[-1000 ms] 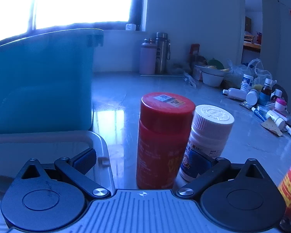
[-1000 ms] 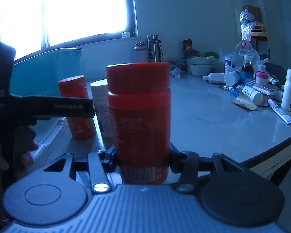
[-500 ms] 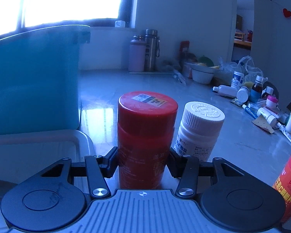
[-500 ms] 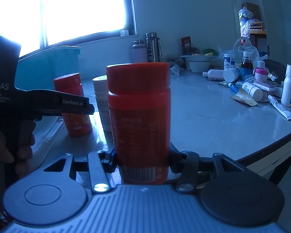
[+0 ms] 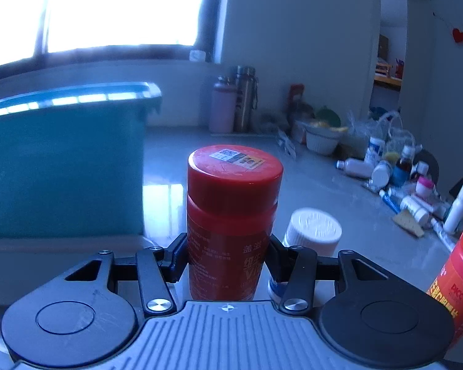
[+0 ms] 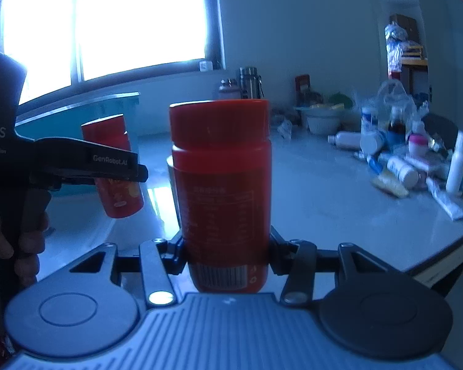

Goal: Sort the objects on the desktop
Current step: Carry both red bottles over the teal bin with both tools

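My left gripper (image 5: 228, 262) is shut on a red bottle (image 5: 231, 209) with a red cap and holds it upright above the table. A white-capped bottle (image 5: 311, 231) stands just behind it to the right. My right gripper (image 6: 227, 256) is shut on a second red bottle (image 6: 222, 185), also upright and off the table. In the right wrist view the left tool's red bottle (image 6: 120, 197) hangs to the left, with a hand on the tool's handle. The second bottle (image 5: 456, 280) shows at the right edge of the left wrist view.
A tall teal bin (image 5: 61, 160) stands at the left, with a clear lid (image 6: 77, 225) in front of it. Several small bottles and tubes (image 5: 410, 185) lie at the right, a white bowl (image 5: 321, 141) and two flasks (image 5: 234, 104) at the back. The table edge (image 6: 441, 256) runs near right.
The left gripper's fingers came together on the red bottle and lifted it off the table, leaving the white bottle behind. The right gripper rose a little with its bottle.
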`<action>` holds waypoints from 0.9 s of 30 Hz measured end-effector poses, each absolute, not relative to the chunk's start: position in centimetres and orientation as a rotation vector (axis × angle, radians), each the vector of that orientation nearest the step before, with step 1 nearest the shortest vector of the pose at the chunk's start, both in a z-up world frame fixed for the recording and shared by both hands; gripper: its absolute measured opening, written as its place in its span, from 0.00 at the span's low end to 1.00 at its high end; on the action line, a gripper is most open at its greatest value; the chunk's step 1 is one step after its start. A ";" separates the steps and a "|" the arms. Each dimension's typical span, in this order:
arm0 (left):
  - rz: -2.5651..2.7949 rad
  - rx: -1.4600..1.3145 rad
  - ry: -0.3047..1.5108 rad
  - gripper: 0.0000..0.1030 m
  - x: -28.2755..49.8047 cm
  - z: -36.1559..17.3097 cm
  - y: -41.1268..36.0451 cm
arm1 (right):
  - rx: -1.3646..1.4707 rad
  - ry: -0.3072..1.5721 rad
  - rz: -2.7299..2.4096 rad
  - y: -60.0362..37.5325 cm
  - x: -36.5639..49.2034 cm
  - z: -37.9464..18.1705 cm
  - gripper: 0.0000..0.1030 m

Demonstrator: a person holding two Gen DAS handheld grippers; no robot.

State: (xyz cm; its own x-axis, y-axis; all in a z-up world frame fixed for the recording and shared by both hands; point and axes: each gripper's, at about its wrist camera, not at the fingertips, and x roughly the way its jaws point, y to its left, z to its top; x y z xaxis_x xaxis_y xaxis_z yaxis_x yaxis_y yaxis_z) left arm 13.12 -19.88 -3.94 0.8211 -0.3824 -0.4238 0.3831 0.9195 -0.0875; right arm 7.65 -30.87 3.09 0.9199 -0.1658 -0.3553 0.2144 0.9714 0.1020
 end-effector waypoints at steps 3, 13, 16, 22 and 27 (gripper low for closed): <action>-0.399 -0.015 0.445 0.50 13.0 -1.8 -19.2 | 0.113 0.336 -0.182 -30.3 8.0 5.3 0.48; -0.336 -0.070 0.410 0.50 13.8 7.4 -14.9 | 0.059 0.227 -0.117 -28.2 11.1 14.8 0.48; -0.304 -0.086 0.385 0.50 14.5 10.2 -13.0 | 0.051 0.193 -0.080 -27.1 12.5 17.0 0.48; -0.246 -0.102 0.340 0.50 16.2 15.0 -9.1 | 0.042 0.165 -0.005 -24.8 16.1 20.3 0.48; -0.187 -0.112 0.332 0.50 18.1 17.7 -5.2 | 0.037 0.154 0.052 -22.5 19.5 22.2 0.48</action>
